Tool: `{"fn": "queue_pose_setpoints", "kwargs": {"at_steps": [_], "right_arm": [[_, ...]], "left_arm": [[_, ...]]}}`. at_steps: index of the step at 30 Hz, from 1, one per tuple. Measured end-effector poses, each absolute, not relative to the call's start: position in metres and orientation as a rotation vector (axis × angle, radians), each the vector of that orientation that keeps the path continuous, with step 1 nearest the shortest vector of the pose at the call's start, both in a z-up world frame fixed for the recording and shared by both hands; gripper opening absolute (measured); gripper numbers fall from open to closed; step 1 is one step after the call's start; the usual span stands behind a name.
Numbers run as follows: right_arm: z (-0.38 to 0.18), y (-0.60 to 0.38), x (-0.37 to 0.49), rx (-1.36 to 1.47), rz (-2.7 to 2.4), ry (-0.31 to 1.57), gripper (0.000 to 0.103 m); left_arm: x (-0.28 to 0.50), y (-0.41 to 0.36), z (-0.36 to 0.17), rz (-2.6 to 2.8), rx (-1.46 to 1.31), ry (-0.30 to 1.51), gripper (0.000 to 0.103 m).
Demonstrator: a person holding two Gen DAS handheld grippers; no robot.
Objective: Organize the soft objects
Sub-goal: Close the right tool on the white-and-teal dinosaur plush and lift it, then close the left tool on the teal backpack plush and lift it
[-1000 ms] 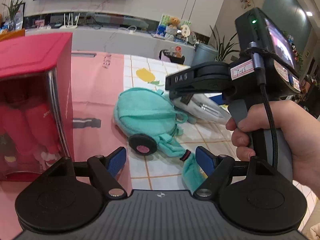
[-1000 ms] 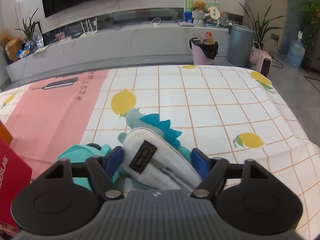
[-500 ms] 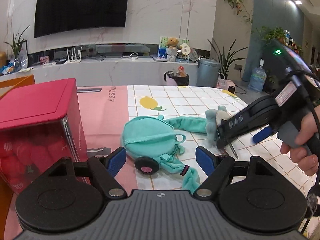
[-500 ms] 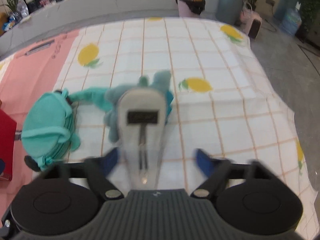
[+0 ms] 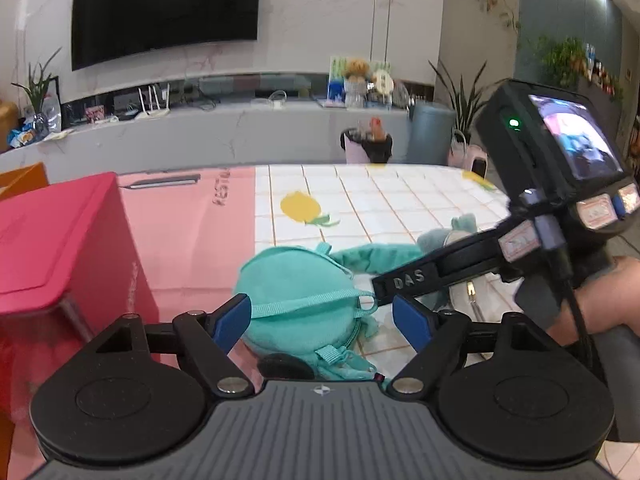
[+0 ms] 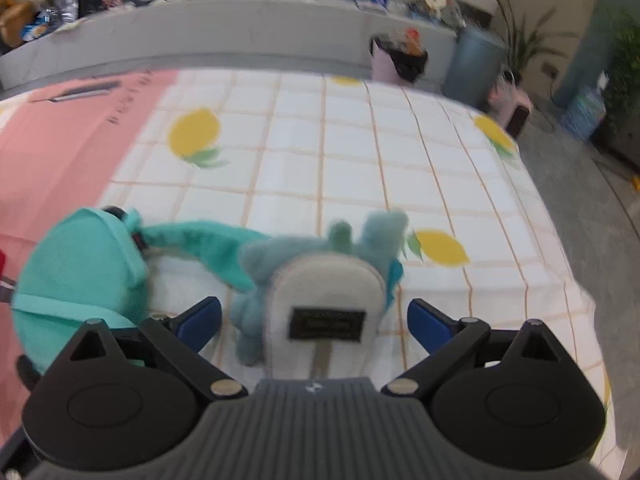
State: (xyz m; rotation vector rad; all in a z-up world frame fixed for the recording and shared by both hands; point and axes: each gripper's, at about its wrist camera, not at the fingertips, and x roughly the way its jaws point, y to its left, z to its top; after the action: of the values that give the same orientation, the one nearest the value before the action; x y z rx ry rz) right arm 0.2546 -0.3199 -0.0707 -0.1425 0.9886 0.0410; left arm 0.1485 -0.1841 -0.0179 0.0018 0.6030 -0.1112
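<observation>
A round teal plush bag (image 5: 296, 300) lies on the tablecloth, its long strap trailing right. My left gripper (image 5: 322, 322) hangs open just above and around it, pads clear of the fabric. To its right lie a blue-grey plush dinosaur (image 6: 360, 236) and a white zip pouch (image 6: 326, 304) with a black label resting on it. My right gripper (image 6: 314, 324) straddles the pouch from above, its jaws wide and closing, with the pouch between them and a gap on both sides. In the left wrist view one of its fingers (image 5: 404, 280) crosses in front of the dinosaur (image 5: 440, 240).
A red box (image 5: 60, 248) with a clear front stands at the left, an orange box (image 5: 24, 180) behind it. The tablecloth (image 6: 320, 152) is pink on the left and lemon-checked on the right. The table's edge (image 6: 560, 216) falls away at the right. A person's hand (image 5: 600, 300) holds the right gripper.
The right gripper opened off the white pouch, which now lies on the dinosaur on the table. The left gripper came forward so that the teal bag sits between its fingers.
</observation>
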Motion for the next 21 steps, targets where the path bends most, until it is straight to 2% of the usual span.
{"fn": "queue_pose_setpoints", "kwargs": {"at_steps": [2,3,4,16,18,21], "right_arm": [[-0.073,-0.332,0.253,-0.075,0.052,0.994,0.086],[-0.073,-0.341,0.253,-0.03,0.061,1.006,0.075],[-0.072,-0.346,0.252,-0.017,0.055,1.009,0.071],[-0.068,-0.38,0.243,-0.003,-0.031,1.047,0.07],[-0.068,-0.379,0.243,-0.005,-0.033,1.048,0.07],[-0.068,-0.379,0.244,-0.003,-0.028,1.046,0.07]], "left_arm": [[0.156,-0.185,-0.02,-0.117,0.005,0.618,0.094],[0.159,-0.185,-0.022,-0.114,0.005,0.63,0.094],[0.163,-0.186,-0.023,-0.104,0.003,0.643,0.094],[0.192,-0.199,-0.041,-0.087,0.104,0.7,0.097],[0.196,-0.2,-0.045,-0.077,0.099,0.71,0.102],[0.195,-0.206,-0.047,-0.063,0.128,0.701,0.103]]}}
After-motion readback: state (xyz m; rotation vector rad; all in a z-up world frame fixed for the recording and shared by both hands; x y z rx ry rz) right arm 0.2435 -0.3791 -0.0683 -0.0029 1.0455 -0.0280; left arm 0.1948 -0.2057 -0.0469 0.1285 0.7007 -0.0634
